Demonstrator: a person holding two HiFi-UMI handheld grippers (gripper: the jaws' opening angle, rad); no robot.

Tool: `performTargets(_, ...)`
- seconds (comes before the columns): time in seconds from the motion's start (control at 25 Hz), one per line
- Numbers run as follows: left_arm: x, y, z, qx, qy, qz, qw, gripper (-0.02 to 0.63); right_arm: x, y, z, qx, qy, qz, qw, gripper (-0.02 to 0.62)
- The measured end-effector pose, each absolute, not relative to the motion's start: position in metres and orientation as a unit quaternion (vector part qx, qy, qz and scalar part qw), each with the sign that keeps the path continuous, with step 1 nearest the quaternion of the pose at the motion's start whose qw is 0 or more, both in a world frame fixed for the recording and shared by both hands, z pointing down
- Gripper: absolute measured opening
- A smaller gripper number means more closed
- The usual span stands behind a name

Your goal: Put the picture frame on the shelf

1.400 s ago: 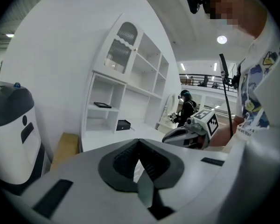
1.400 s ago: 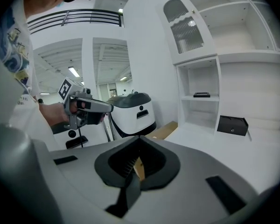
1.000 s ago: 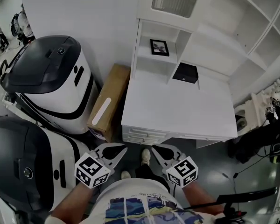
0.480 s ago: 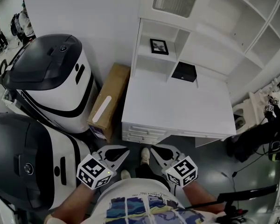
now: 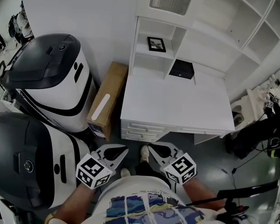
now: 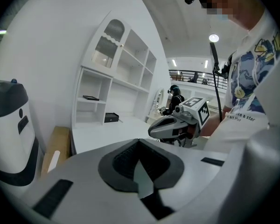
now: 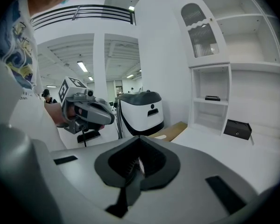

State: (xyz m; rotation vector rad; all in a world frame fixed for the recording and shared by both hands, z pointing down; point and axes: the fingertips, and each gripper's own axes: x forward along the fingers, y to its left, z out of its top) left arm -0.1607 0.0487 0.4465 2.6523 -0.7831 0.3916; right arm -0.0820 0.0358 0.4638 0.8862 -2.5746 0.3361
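Observation:
The black picture frame stands in a small cubby of the white shelf unit at the back of the desk; it also shows as the picture frame in the left gripper view and as the picture frame in the right gripper view. My left gripper and right gripper hang close to my body, below the desk's front edge and far from the frame. Both are shut and empty, tips facing each other. The left gripper view shows the right gripper; the right gripper view shows the left gripper.
A white desk with drawers stands in front of me, a black box at its back. A brown cardboard box leans at its left, beside two large white-and-dark machines. Cables and dark gear lie at the right.
The head view has shifted slightly, so the desk sits a little higher and to the left. Both grippers stay shut near my body, the right one edging slightly left.

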Motion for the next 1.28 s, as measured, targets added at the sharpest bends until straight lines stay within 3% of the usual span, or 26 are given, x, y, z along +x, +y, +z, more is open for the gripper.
performTargets(1.28, -0.148, 0.057, 0.456, 0.937, -0.261, 0.149, 0.178, 0.014, -0.077, 0.045, 0.469, 0.322, -0.918, 0.121, 0.196, 0.025)
